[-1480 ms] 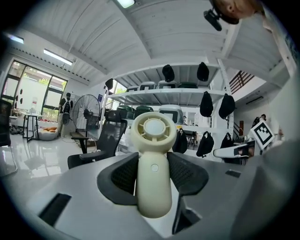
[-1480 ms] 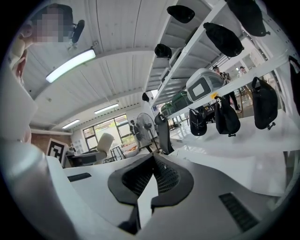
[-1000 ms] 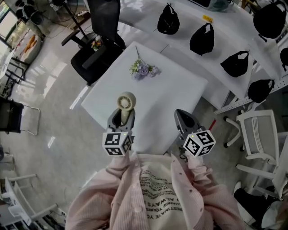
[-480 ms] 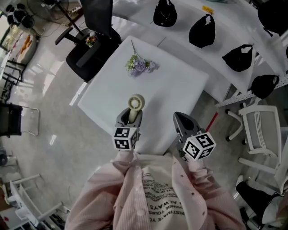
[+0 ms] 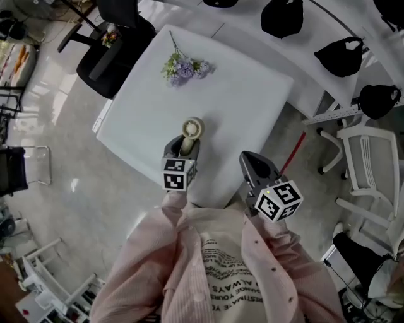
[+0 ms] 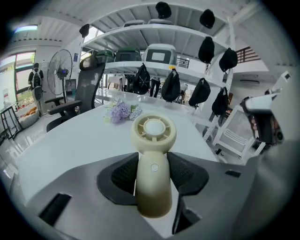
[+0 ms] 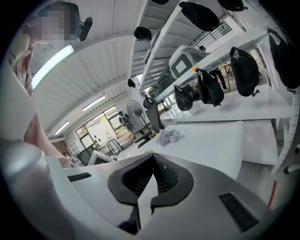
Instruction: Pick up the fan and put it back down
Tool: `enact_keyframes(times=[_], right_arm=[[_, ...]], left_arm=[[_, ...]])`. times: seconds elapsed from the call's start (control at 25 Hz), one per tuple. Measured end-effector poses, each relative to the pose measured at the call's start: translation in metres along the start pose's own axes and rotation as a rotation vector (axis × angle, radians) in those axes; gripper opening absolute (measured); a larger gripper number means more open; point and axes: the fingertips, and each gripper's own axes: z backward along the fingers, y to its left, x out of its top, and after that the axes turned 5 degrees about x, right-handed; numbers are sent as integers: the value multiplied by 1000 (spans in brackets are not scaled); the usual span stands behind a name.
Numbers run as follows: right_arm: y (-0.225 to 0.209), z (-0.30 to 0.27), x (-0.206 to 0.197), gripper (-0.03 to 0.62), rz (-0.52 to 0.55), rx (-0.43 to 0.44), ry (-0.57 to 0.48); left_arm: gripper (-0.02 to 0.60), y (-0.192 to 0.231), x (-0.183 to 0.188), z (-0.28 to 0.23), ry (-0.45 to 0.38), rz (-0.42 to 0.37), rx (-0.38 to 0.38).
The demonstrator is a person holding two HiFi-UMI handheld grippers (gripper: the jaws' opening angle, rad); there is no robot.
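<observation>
closest in, grips the cream handheld fan (image 6: 153, 157) by its handle with the left gripper (image 6: 152, 174), both ribbed pads pressed to the handle's sides around the small button, which leaves the round grille head free above the jaws. holds it near upright, head tipped slightly away, probably to bring the base down flat and not on an edge. from the head view, places the fan over the near part of the white table (image 5: 243, 107), just ahead of the left gripper's marker cube; cannot tell whether the base touches the tabletop, the bottom of the handle being hidden by the jaws. reads as the put-down half of the task, with letting go sensible only after seating the base. parks the right gripper (image 7: 150, 168) clenched on nothing, jaws together at the tips, by the table's near edge and well apart from the fan, likely to stay out of a one-handed job. farther off, leaves a sprig of lilac artificial flowers (image 5: 183, 66) on the table's far side, well apart from the landing spot. beyond, shows a black office chair (image 5: 117, 41) off the far-left corner and black bags (image 5: 284, 17) on white shelving.
</observation>
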Motion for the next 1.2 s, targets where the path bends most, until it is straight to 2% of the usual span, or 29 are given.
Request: enact_keyframes(times=[0.52, 1.2], right_arm=[[0, 1, -16, -2, -27, -23, 18], [5, 3, -19, -2, -22, -29, 16]], left_arm=[[183, -2, -45, -28, 165, -48, -9], [184, -3, -63, -30, 257, -75, -15]])
